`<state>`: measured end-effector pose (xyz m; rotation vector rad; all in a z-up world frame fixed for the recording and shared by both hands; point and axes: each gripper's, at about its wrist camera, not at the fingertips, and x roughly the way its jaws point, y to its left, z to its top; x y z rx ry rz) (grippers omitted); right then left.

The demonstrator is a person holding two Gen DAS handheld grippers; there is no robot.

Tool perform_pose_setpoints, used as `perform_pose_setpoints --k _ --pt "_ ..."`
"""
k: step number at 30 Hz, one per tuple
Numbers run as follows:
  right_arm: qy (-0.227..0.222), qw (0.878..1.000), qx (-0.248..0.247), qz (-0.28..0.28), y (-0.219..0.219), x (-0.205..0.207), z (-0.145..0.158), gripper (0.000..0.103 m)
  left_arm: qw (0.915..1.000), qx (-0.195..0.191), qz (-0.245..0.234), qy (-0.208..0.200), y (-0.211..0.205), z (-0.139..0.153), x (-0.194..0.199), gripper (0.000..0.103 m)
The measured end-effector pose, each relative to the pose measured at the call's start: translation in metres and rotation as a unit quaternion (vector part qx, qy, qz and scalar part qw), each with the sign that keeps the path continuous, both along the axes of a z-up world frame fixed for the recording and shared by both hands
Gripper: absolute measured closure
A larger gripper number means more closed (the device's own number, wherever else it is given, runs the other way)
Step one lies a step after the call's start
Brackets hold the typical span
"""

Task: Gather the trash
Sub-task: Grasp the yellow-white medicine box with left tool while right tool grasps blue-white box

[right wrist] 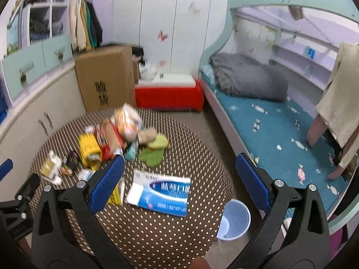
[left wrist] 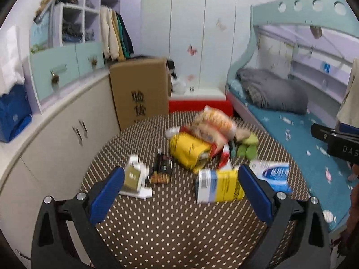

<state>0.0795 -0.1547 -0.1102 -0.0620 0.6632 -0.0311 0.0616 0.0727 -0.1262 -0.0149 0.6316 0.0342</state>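
Note:
A round table with a brown polka-dot cloth holds a heap of trash: a yellow bag, snack packets, green wrappers, a yellow-blue carton, a small white box, a dark wrapper and a blue-white tissue pack. My left gripper is open and empty above the table's near part. My right gripper is open and empty above the tissue pack. A pale blue bin stands on the floor beside the table.
A cardboard box and a red-white chest stand behind the table. White cabinets run along the left. A bunk bed with a teal mattress and grey duvet is on the right.

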Motion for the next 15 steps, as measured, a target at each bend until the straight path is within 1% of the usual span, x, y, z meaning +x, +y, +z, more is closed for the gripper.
perform_pose_setpoints --k 1,4,8,12,15 --pt "0.014 1.0 -0.002 -0.001 0.0 0.005 -0.01 0.006 1.0 -0.001 -0.005 0.007 0.001 -0.006 0.003 0.004" --pt "0.049 0.999 -0.002 -0.008 -0.008 0.014 -0.035 0.006 0.9988 -0.009 -0.039 0.03 -0.004 -0.027 0.016 0.004" --pt "0.08 0.997 0.0 -0.006 -0.016 0.018 -0.06 0.006 0.9963 -0.006 -0.065 0.055 -0.016 -0.052 0.04 0.004" --pt "0.11 0.994 0.0 0.015 -0.018 0.02 -0.081 0.006 0.9939 0.0 -0.083 0.073 -0.026 -0.073 0.065 0.004" --pt "0.124 0.991 -0.007 0.044 -0.014 0.019 -0.093 0.006 0.9924 -0.007 -0.095 0.078 -0.032 -0.079 0.071 0.004"
